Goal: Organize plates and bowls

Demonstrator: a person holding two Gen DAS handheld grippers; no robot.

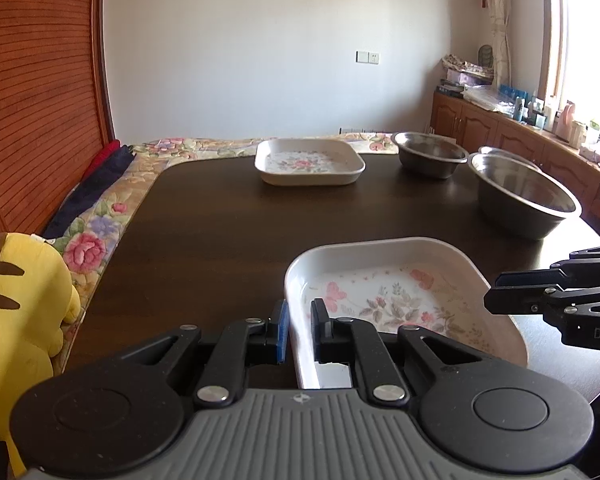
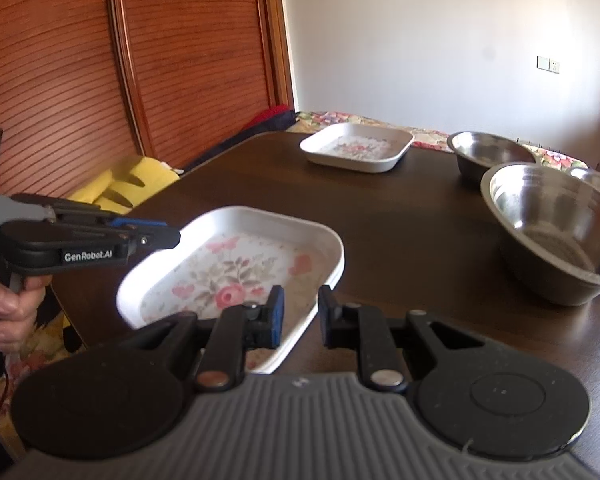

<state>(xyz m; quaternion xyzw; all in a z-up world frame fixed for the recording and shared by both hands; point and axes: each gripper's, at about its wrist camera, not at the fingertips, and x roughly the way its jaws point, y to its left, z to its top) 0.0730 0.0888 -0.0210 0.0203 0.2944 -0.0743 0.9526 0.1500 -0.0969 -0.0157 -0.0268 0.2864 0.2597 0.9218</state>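
A white square plate with a flower print [image 1: 400, 300] [image 2: 228, 272] lies at the near corner of the dark table [image 1: 220, 240]. My left gripper [image 1: 300, 326] [image 2: 174, 236] is shut on its left rim. My right gripper [image 2: 302, 312] [image 1: 490, 296] straddles the right rim, open, with a gap beside the rim. A second floral plate [image 1: 310, 162] [image 2: 356, 148] sits at the far side. To the right stand a small steel bowl [image 1: 430, 154] [image 2: 488, 152], a large steel bowl [image 1: 524, 196] [image 2: 556, 232], and a third bowl [image 1: 500, 152] partly hidden behind it.
A yellow plush toy [image 1: 20, 312] [image 2: 140, 176] and floral bedding [image 1: 100, 232] lie left of the table, beside a wooden slatted door [image 1: 40, 100]. A cluttered wooden cabinet [image 1: 540, 136] runs along the right wall. A hand [image 2: 8, 304] holds the left gripper's handle.
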